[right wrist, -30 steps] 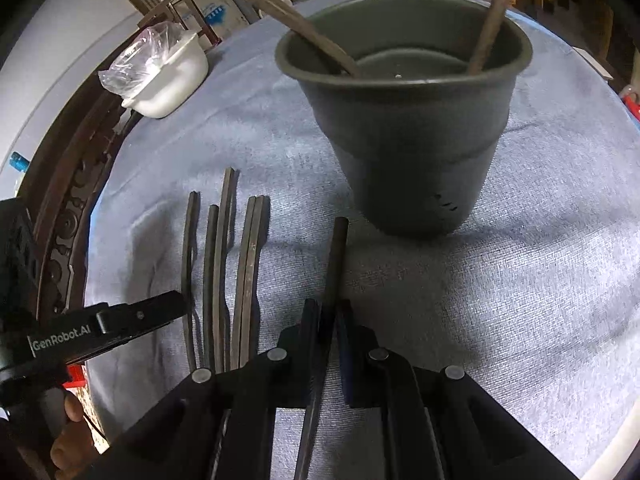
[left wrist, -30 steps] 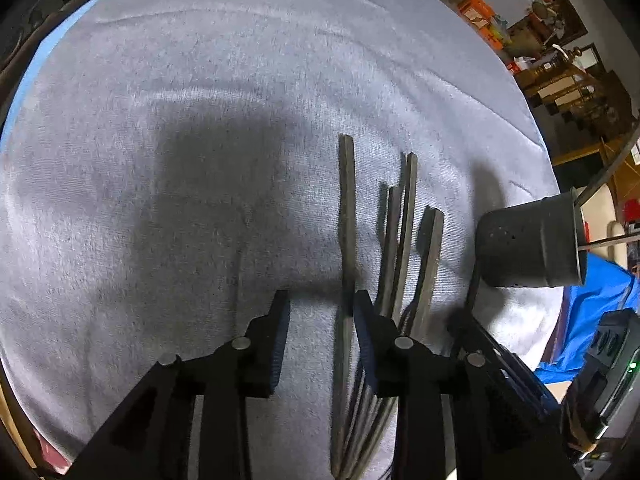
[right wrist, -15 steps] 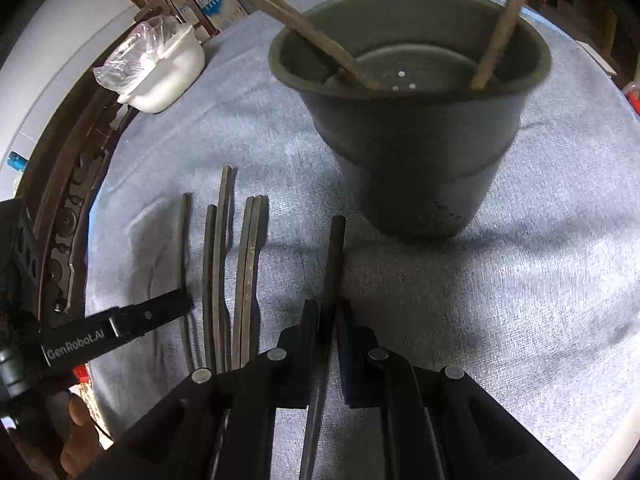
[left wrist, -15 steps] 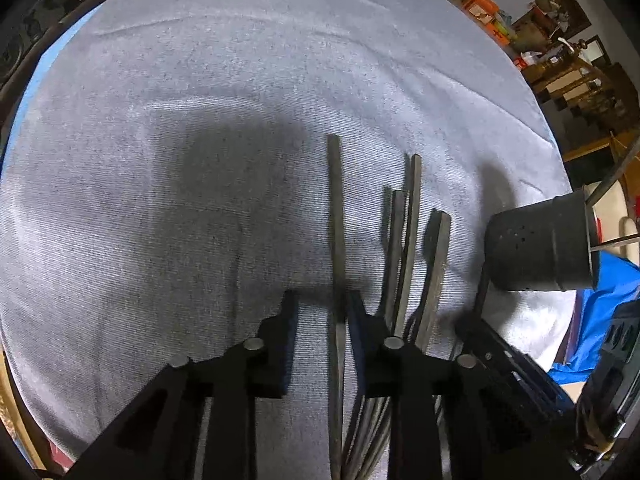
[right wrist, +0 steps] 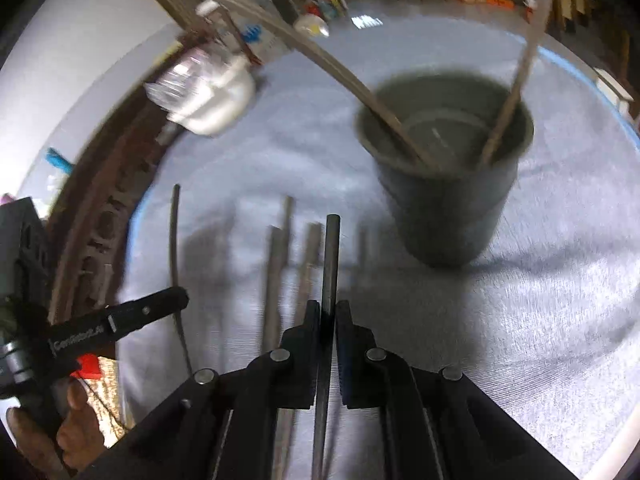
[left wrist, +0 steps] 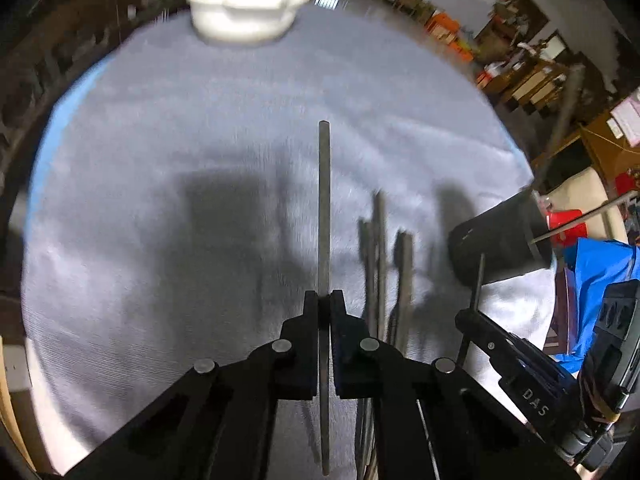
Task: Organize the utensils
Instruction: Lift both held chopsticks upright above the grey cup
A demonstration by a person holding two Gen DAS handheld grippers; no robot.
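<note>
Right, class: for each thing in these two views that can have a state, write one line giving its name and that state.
Left gripper: shut on a chopstick, lifted off the cloth.
Right gripper: shut on a second chopstick.
Dark cup: upright, open-topped, two chopsticks leaning inside.
Loose chopsticks: lying flat on the grey cloth, side by side.
White bowl: upright, covered with clear plastic.

A grey cloth [left wrist: 168, 128] covers the round table. At its far edge sits a white bowl [left wrist: 242, 16] with clear plastic on top. Blue fabric [left wrist: 600, 280] lies at the right.
</note>
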